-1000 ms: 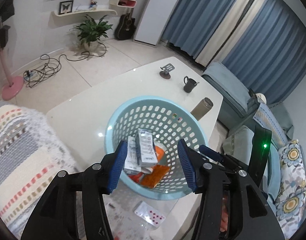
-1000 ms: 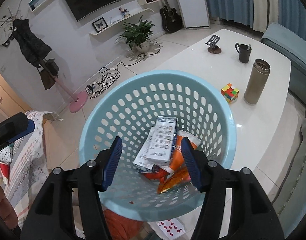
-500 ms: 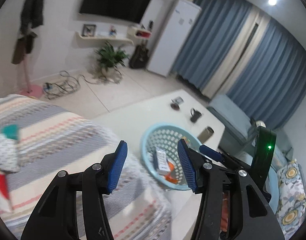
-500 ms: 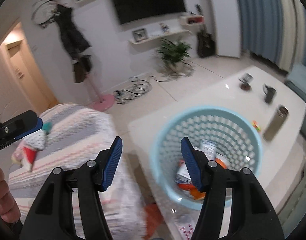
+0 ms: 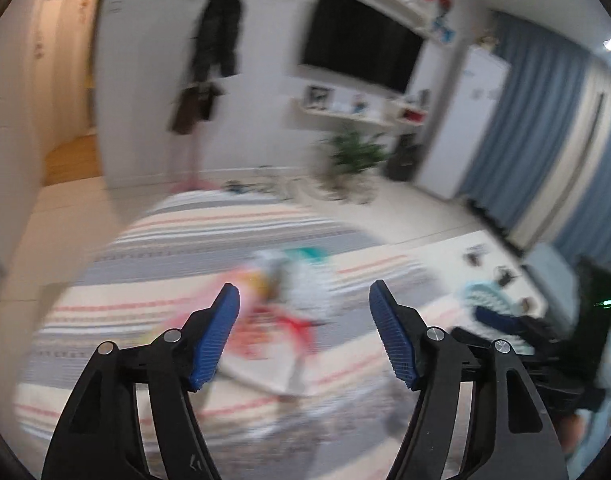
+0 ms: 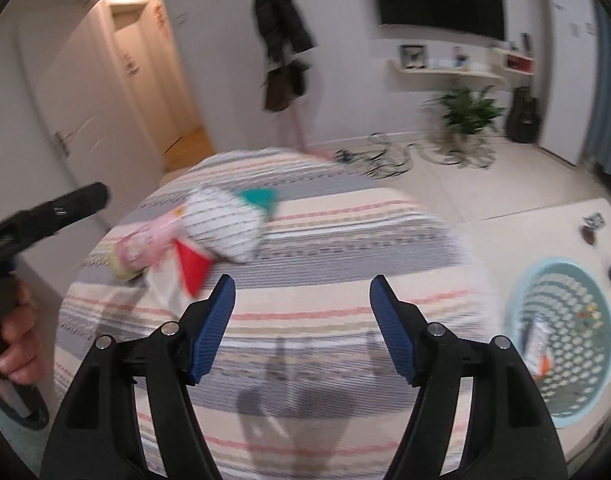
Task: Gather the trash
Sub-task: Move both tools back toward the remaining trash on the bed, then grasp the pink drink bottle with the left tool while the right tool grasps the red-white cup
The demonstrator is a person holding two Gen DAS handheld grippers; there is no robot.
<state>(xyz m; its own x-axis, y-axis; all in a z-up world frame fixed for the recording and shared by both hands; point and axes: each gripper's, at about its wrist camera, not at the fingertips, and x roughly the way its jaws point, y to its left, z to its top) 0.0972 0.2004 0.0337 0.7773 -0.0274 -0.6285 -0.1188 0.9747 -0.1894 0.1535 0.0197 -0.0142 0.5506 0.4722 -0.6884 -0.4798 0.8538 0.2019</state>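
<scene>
A pile of wrappers and bags [image 6: 209, 236], striped white, pink, red and teal, lies on the striped blanket [image 6: 345, 320]; it appears blurred in the left wrist view [image 5: 281, 296]. My left gripper [image 5: 305, 312] is open and empty, above and just short of the pile. My right gripper [image 6: 301, 304] is open and empty over the blanket, right of the pile. The light blue basket [image 6: 561, 332] holding boxes and orange packets stands on the white table at far right; it also shows in the left wrist view [image 5: 489, 300].
The white table [image 6: 545, 220] carries a dark mug and a phone stand beyond the basket. Cables [image 6: 385, 160] and a potted plant [image 6: 465, 116] sit on the floor by the far wall. A coat stand [image 6: 285, 60] and an open doorway are behind the blanket.
Both grippers have swung left and up, away from the basket, to face the striped blanket and the pile on it. The basket has slid to the right edge of both views.
</scene>
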